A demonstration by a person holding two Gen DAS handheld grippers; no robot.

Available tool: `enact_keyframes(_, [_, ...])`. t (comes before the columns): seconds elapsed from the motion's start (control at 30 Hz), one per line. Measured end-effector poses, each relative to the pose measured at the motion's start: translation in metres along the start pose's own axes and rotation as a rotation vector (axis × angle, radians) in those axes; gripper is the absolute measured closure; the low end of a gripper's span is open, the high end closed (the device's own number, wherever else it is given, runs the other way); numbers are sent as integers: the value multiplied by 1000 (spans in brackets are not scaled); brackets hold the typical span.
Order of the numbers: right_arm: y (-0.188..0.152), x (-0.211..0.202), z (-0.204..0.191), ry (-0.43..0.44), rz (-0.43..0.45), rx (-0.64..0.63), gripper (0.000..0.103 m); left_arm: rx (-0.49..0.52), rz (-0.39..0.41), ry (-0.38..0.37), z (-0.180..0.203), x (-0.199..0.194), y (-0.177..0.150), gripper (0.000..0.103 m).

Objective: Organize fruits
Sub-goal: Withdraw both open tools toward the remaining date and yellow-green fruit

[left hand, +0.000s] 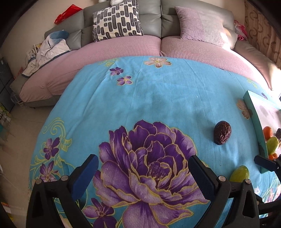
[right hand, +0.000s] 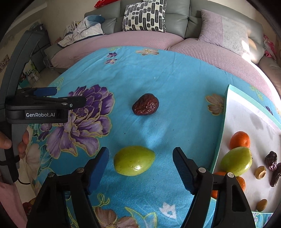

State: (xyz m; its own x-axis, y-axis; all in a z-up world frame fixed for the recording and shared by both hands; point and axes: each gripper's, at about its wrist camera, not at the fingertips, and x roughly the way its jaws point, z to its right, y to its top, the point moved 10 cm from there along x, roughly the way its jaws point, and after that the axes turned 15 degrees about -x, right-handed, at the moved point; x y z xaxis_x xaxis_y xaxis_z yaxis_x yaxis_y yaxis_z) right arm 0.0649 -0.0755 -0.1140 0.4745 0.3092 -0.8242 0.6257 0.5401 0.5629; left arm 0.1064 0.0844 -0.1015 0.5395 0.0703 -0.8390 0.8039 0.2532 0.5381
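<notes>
A green fruit (right hand: 134, 160) lies on the blue flowered cloth (right hand: 158, 79), right between the spread fingers of my right gripper (right hand: 140, 164), which is open. Beyond it sits a wrinkled dark red date (right hand: 145, 106). In the left wrist view the same date (left hand: 222, 132) lies to the right and the green fruit (left hand: 239, 173) peeks out by the right finger. My left gripper (left hand: 143, 171) is open over the purple flower print, holding nothing. A white tray with a teal rim (right hand: 226, 108) on the right holds oranges (right hand: 239, 140), another green fruit (right hand: 236, 161), dates and small brown fruits.
A grey sofa (right hand: 177, 17) with pink seat covers, a patterned cushion (right hand: 144, 15) and a lilac cushion (right hand: 223, 31) stands behind the table. A person's hand (right hand: 7, 142) holds the left gripper's handle at the left edge. Clothes (left hand: 51, 49) lie on the sofa's left end.
</notes>
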Motion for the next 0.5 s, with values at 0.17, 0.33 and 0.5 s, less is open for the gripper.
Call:
enact_keyframes(0.17, [-5,9,-4,8,-29,-12,29,1,-3,-5,1,2,0,0])
enact_keyframes(0.33, [-9,15,-7,19,-51,-17,43,4,-3,-8,3,2,-1,0])
enact_keyframes(0.5, [-8,14,-10,24,-51,-29,48,9,-3,-11,6,2,-1,0])
